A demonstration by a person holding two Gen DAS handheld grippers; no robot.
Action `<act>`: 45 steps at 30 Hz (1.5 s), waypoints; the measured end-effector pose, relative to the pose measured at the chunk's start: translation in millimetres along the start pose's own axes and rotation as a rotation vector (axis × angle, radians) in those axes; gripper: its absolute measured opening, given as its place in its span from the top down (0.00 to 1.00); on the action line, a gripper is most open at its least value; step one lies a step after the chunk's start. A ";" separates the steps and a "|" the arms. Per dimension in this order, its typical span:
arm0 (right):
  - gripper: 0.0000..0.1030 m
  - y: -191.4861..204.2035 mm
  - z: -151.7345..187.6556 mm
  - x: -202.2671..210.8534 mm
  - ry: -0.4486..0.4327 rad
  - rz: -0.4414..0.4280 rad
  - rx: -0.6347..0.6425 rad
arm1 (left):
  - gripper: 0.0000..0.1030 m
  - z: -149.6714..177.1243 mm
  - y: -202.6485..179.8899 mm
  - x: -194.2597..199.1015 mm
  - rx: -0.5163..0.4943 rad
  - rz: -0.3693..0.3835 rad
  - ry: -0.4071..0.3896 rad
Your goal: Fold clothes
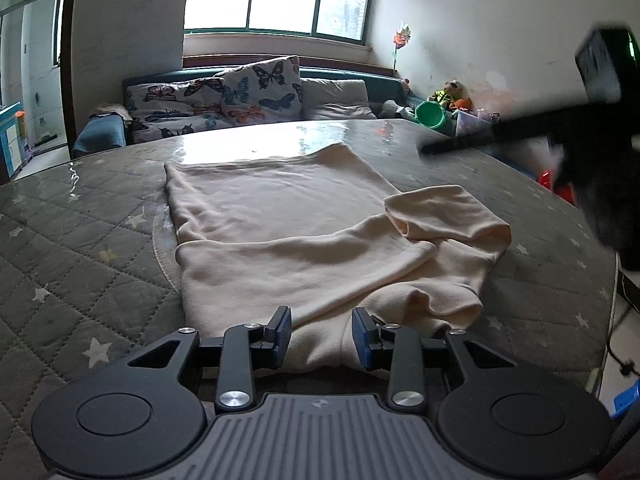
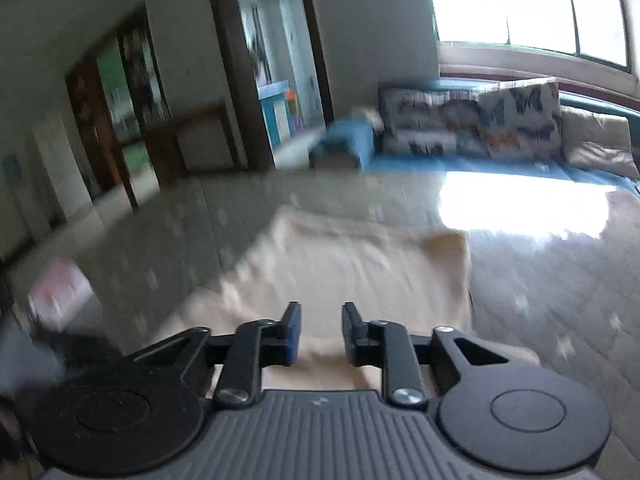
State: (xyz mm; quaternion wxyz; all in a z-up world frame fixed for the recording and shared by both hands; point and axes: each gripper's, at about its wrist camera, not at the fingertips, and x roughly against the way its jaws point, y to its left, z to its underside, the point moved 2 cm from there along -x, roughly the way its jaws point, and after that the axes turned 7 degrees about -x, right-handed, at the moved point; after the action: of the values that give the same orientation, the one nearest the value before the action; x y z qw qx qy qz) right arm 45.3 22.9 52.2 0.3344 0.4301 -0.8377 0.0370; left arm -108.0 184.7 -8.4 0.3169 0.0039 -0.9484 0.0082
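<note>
Cream top [image 1: 304,236] flat on quilted desk [image 1: 80,240], one sleeve folded across. Left gripper [image 1: 321,336] spread wide, straddling near hem. Right gripper [image 2: 319,334] parted, empty, above cloth; view blurred.

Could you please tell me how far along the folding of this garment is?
Early stage. Done: the cream garment lies spread on the table, one sleeve folded inward. In hand: nothing; left gripper and right gripper are open. Left: the remaining folds.
</note>
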 end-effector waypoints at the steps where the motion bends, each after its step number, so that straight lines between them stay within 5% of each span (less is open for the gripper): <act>1: 0.69 -0.5 7.0 -3.7 0.021 0.025 0.025 | 0.65 -1.0 -0.6 -1.0 0.002 0.002 -0.001; 10: 0.69 -10.4 35.8 -36.0 0.111 0.091 0.075 | 0.65 -2.0 -3.5 -2.6 0.001 0.000 0.008; 12: 0.70 -15.0 36.8 -42.3 0.113 0.098 0.066 | 0.58 -1.2 -2.3 -3.5 0.005 -0.005 0.011; 16: 0.91 -23.7 38.1 -52.4 0.116 0.107 0.044 | 0.55 -0.3 -2.2 -4.0 0.004 -0.006 0.011; 18: 0.94 -27.7 33.7 -48.5 0.102 0.098 0.012 | 0.55 -0.1 -1.7 -4.6 0.006 -0.005 0.012; 26: 0.95 -10.8 -14.2 -11.6 -0.033 -0.054 -0.123 | 0.55 0.4 -0.5 -6.9 0.020 -0.004 0.012; 32: 0.95 43.2 -31.3 -11.1 -0.070 -0.217 -0.067 | 0.54 2.2 0.3 -3.3 0.027 -0.011 0.012; 35: 0.85 64.4 -25.5 -25.5 -0.035 -0.266 -0.021 | 0.54 2.7 1.9 -1.1 0.031 -0.018 0.013; 39: 0.85 62.2 -18.1 -25.7 -0.019 -0.264 -0.003 | 0.54 3.5 4.6 3.8 0.030 -0.028 0.011; 45: 0.83 12.5 -0.2 -4.3 -0.009 -0.103 0.001 | 0.54 -0.9 11.7 9.9 0.032 -0.061 -0.016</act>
State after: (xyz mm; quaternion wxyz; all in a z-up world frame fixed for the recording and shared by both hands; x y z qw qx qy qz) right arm 37.8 33.8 52.6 0.3320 0.4730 -0.8159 0.0184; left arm -115.4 196.3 -1.8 0.3095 0.0379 -0.9500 0.0139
